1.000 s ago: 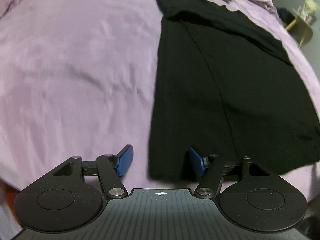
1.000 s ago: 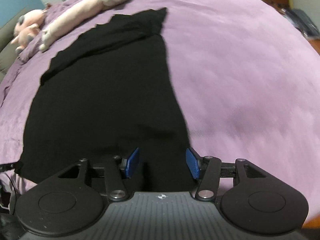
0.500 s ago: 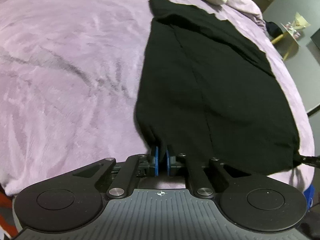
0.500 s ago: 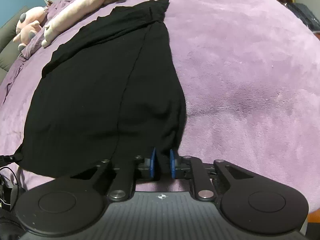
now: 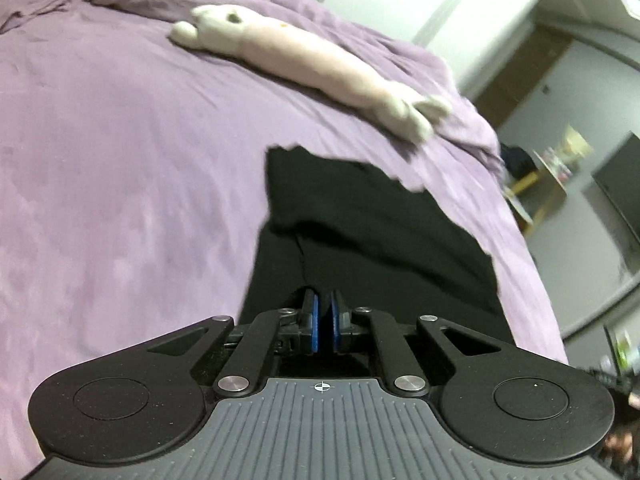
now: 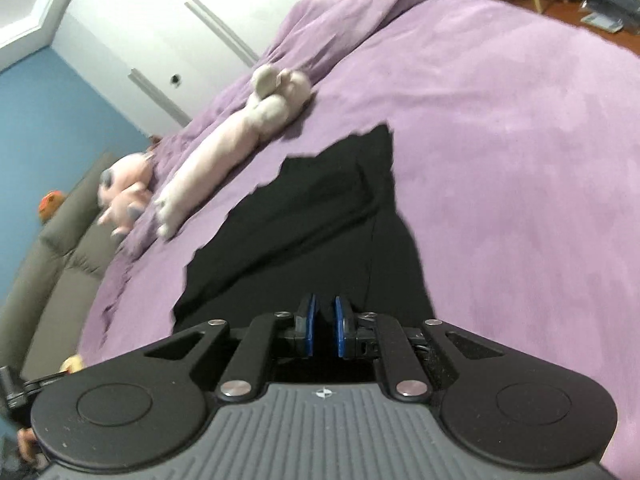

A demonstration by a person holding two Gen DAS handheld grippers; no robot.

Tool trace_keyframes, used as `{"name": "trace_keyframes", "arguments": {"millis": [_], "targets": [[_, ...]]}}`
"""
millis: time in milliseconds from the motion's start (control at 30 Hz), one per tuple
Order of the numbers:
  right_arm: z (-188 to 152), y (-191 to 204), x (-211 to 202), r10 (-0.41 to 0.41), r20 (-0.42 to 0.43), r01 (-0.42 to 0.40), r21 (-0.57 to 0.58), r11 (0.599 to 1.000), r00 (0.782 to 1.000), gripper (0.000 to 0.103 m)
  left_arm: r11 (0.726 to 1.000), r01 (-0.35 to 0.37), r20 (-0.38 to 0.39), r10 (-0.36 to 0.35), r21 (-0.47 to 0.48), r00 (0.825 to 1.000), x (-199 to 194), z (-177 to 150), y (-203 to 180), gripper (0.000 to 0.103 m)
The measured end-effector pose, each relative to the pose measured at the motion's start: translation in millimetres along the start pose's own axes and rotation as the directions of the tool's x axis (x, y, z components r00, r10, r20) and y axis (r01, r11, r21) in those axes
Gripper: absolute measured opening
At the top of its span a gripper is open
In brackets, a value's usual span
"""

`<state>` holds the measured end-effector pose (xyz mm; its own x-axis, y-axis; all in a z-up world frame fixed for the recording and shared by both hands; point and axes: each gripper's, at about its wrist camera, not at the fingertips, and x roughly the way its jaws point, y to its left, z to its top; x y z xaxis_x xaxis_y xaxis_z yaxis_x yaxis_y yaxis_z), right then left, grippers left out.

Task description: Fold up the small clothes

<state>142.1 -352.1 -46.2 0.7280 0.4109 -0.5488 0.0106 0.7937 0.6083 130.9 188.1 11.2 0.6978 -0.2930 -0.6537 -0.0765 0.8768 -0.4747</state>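
clamping the near hem of the black garment [image 5: 376, 240] with the left gripper [image 5: 324, 322], blue pads pressed nearly together on the dark cloth, where a second ago standing wide apart on either side of that edge. pinching the other near corner with the right gripper [image 6: 323, 326], jaws closing the last little bit, a thin fold of the same cloth caught between the pads. lifting and carrying both corners forward now, judging from the hem no longer lying flat in front of the fingers and the camera views tipping up toward the far wall. shortening the visible stretch of cloth in both views, the garment lying lengthwise on the purple bedspread [image 5: 120, 160], its far end with the jagged neckline still resting flat. reading this as the start of a bottom-to-top fold, grasp done and the carry under way. needing, probably, an even advance of both corners to keep the fold square. leaving untouched, beyond the far edge, the long pale plush toy [image 5: 312, 64] lying across the bed, and further left in the right view a pink plush [image 6: 124, 192] near the grey sofa [image 6: 52, 264].
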Motion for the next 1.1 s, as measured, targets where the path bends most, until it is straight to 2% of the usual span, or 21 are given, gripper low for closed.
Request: {"name": "trace_keyframes", "arguments": {"millis": [67, 133, 167, 200, 233, 300, 367, 500, 567, 633, 767, 867, 1100], "targets": [[8.3, 3.0, 16.5, -0.042, 0.030, 0.042, 0.000, 0.999, 0.999, 0.010, 0.996, -0.086, 0.025, 0.086, -0.002, 0.996, 17.9, 11.2, -2.3, 0.008], [15.6, 1.3, 32.0, -0.133, 0.067, 0.132, 0.016, 0.991, 0.989, 0.015, 0.986, -0.167, 0.043, 0.168, -0.018, 0.985, 33.6, 17.4, 0.0, 0.009], [18.0, -0.6, 35.3, -0.162, 0.081, 0.159, 0.031, 0.987, 0.984, 0.017, 0.980, -0.194, 0.052, 0.196, -0.036, 0.979, 38.2, 18.7, 1.8, 0.016], [17.1, -2.1, 34.9, -0.175, 0.093, 0.172, 0.035, 0.984, 0.980, 0.027, 0.977, -0.208, 0.056, 0.210, -0.046, 0.976, 42.0, 19.1, 4.5, 0.019], [16.8, -2.8, 35.4, -0.176, 0.105, 0.174, 0.023, 0.984, 0.979, 0.038, 0.980, -0.195, 0.053, 0.197, -0.037, 0.979, 43.9, 17.4, 6.8, 0.023], [14.4, -5.7, 34.0, -0.170, 0.094, 0.174, -0.043, 0.984, 0.981, 0.049, 0.989, -0.146, 0.023, 0.146, 0.009, 0.989, 51.4, 11.7, 12.0, 0.026], [12.0, -7.3, 37.6, -0.152, 0.042, 0.155, -0.111, 0.982, 0.988, 0.051, 0.989, -0.131, -0.030, 0.133, 0.064, 0.991, 57.8, 4.9, 16.5, 0.026], [-0.3, 4.8, 55.7, -0.149, -0.043, 0.135, -0.234, 0.963, 0.988, 0.051, 0.978, -0.160, -0.087, 0.173, 0.136, 0.981, 75.8, -7.4, 16.3, 0.027], [-7.5, 15.4, 61.6, -0.173, -0.060, 0.147, -0.305, 0.941, 0.983, 0.050, 0.976, -0.161, -0.093, 0.175, 0.147, 0.980, 79.8, -10.8, 14.1, 0.030], [-13.3, 23.8, 64.4, -0.206, -0.065, 0.168, -0.373, 0.913, 0.976, 0.027, 0.973, -0.161, -0.103, 0.179, 0.165, 0.978, 81.6, -12.3, 12.3, 0.028], [-19.1, 29.8, 60.8, -0.218, -0.046, 0.179, -0.421, 0.889, 0.975, 0.008, 0.965, -0.138, -0.100, 0.164, 0.223, 0.981, 86.7, -11.5, 2.5, 0.027], [-18.3, 26.2, 57.7, -0.209, -0.044, 0.173, -0.413, 0.894, 0.977, 0.006, 0.955, -0.150, -0.107, 0.182, 0.254, 0.977, 93.3, -12.0, -0.6, 0.027], [-14.4, 20.1, 65.5, -0.215, -0.068, 0.171, -0.396, 0.902, 0.974, 0.007, 0.954, -0.155, -0.120, 0.191, 0.258, 0.974, 104.9, -9.4, -3.5, 0.027]]}}
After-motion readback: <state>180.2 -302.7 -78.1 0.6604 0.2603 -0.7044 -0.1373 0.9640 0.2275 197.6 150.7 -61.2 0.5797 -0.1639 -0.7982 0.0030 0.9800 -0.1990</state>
